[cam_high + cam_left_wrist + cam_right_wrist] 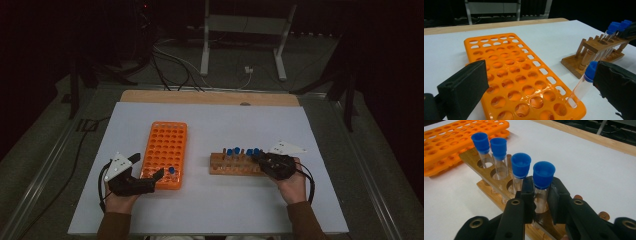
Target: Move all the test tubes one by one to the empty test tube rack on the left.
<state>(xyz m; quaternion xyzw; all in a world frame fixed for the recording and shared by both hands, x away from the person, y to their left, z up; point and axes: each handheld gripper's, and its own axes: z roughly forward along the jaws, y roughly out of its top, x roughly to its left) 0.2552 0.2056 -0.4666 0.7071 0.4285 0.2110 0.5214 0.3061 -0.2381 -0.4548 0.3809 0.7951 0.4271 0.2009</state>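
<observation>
White tabletop lay before me. At nine o'clock my left gripper point(145, 176) stood released beside the orange rack point(165, 150); at three o'clock my right gripper point(540, 197) clenched the end tube point(543, 182) in the wooden stand point(235, 165). Lifting crooked could jam it.

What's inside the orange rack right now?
One clear blue-capped tube stands tilted in a near-corner hole of the orange rack, beside the open left claw. The other visible holes look empty. The claw covers part of the nearest rows.
</observation>
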